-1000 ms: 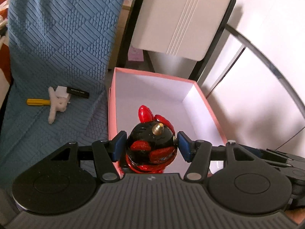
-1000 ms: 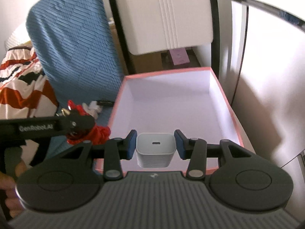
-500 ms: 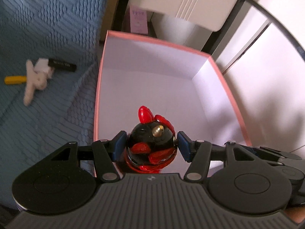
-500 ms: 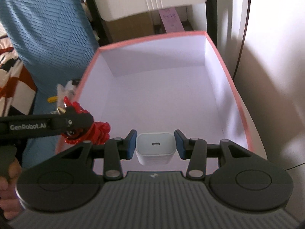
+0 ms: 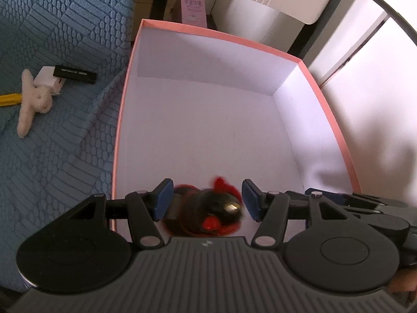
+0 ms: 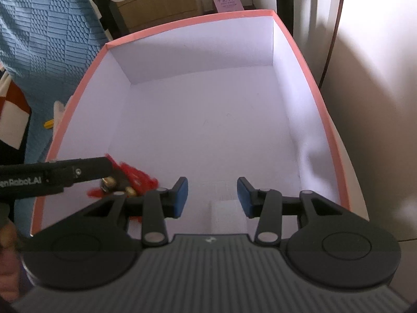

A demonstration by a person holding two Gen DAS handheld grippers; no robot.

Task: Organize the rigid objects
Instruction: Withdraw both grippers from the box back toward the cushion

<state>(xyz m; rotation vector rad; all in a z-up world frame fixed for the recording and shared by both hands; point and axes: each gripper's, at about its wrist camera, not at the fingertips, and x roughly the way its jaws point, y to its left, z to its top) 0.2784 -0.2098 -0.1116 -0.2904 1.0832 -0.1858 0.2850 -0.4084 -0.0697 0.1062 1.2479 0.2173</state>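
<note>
Both my left tongs [image 5: 206, 199] and right tongs [image 6: 211, 197] stand spread over the pink-rimmed box [image 5: 213, 34]. The red-and-black figurine [image 5: 208, 215] lies blurred at 6 o'clock on the box floor, and the white charger cube [image 6: 226, 212] lies below the right tongs. Judged remaining: the black stick [image 5: 75, 74], white adapter [image 5: 47, 81], plush bunny [image 5: 32, 104] and yellow item [image 5: 9, 99] at 9 o'clock on the blue cover [image 5: 65, 26].
</note>
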